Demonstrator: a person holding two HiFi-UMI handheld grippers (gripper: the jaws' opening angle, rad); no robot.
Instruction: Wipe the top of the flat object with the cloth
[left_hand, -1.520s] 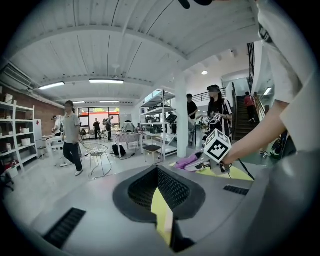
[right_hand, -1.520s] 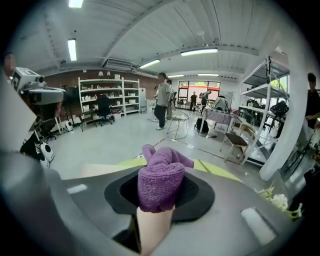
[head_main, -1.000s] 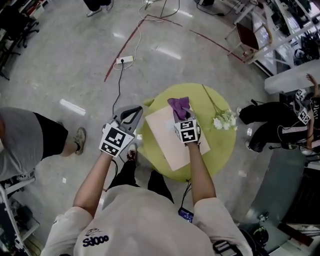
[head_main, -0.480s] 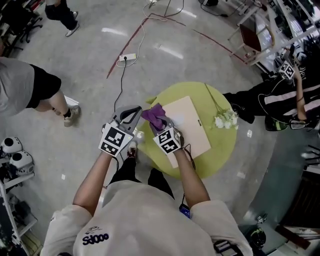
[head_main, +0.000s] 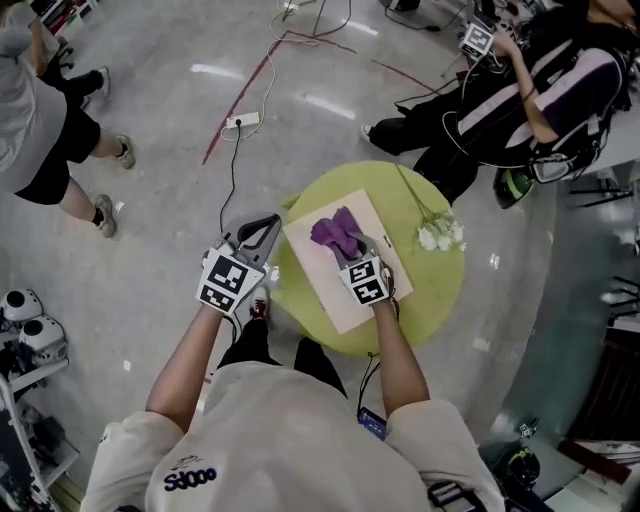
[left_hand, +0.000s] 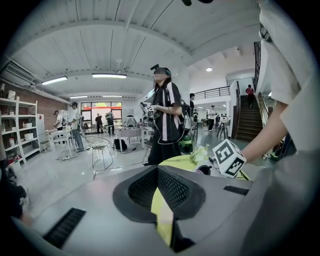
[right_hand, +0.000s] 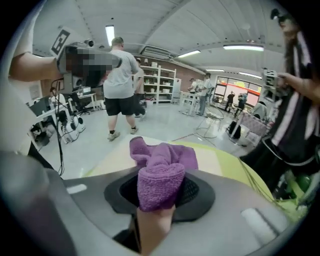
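The round yellow-green bench (head_main: 432, 292) carries a pale flat board (head_main: 320, 282) lying slantwise across its middle. The right gripper (head_main: 351, 250) reaches over that board from 6 o'clock. Its fingers (right_hand: 197, 192) are clamped on a bunched purple cloth (head_main: 337, 231). In the right gripper view the cloth (right_hand: 160, 182) bulges up between the dark pads, and its loose end spreads forward toward 12 o'clock. In the head view it rests on the board's top, on the half toward 12 o'clock. The left gripper (head_main: 272, 222) hangs just off the bench's rim at 9 o'clock, clear of the board. Its fingers (left_hand: 175, 190) come together at the tips with nothing between them, and only a sliver of the yellow-green top shows through lower down. Each gripper bears a marker cube, the right one (head_main: 366, 281) and the left one (head_main: 229, 281), printed with black-and-white square patterns and no letters. A sprig of white flowers (head_main: 440, 236) lies near the bench's edge at 3 o'clock, well apart from the board. The dark print (head_main: 190, 481) on the wearer's pale shirt is too small to read with certainty. On the floor at 11 o'clock lies a white power strip (head_main: 240, 120) with its cable. At 1 o'clock a person in a black-and-white striped top (head_main: 520, 90) sits beyond the bench.
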